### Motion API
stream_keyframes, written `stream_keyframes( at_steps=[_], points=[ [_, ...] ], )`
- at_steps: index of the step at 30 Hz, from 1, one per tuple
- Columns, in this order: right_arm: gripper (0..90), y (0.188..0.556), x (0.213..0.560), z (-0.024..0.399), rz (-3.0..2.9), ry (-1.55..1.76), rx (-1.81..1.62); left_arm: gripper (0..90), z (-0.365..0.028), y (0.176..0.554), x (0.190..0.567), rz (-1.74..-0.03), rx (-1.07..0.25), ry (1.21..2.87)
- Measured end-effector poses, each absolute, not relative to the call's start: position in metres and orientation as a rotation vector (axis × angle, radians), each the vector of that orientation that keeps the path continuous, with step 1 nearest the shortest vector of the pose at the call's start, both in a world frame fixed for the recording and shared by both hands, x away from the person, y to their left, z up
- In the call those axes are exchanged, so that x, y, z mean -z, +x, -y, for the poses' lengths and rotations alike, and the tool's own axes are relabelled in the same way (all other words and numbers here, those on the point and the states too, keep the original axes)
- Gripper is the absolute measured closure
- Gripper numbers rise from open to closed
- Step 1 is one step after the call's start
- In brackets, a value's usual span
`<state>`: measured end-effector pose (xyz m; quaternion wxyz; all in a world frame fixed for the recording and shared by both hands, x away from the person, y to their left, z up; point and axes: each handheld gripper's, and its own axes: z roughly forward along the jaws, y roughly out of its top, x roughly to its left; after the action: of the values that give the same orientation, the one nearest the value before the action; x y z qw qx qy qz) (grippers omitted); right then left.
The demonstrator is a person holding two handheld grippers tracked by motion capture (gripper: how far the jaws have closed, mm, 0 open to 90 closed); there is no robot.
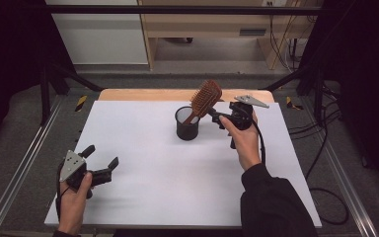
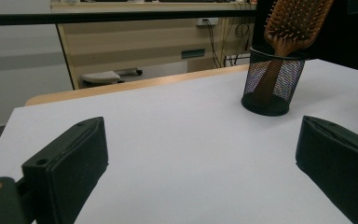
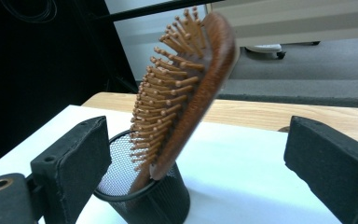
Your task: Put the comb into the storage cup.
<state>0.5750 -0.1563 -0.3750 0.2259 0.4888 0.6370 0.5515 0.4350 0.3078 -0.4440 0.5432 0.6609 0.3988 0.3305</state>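
Note:
A brown wooden hairbrush [image 1: 206, 98] stands handle-down in a black mesh cup [image 1: 187, 126] near the far middle of the white table [image 1: 148, 173], with its head leaning right. My right gripper [image 1: 216, 117] is just right of the cup, open. In the right gripper view the brush [image 3: 191, 84] and cup [image 3: 144, 196] sit ahead of my wide-apart jaws, whose pads touch nothing. My left gripper [image 1: 100, 156] rests open at the near left, holding nothing. The left gripper view shows the cup [image 2: 272, 86] and brush [image 2: 296, 21] far off.
A wooden strip [image 1: 143, 95] runs along the table's far edge. Metal frame rails [image 1: 24, 163] flank the table. Cables [image 1: 325, 148] lie on the floor to the right, and a wooden cabinet [image 1: 212, 24] stands beyond.

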Motion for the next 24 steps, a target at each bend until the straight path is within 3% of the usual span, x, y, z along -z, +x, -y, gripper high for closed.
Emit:
stream_keyframes(
  at_steps=[24],
  points=[
    [9.0, 0.525, 0.370, 0.215, -1.700, 1.309, -1.552, 2.4, -0.313, 0.431, 0.442, -0.948, -0.788, 1.551]
  ],
)
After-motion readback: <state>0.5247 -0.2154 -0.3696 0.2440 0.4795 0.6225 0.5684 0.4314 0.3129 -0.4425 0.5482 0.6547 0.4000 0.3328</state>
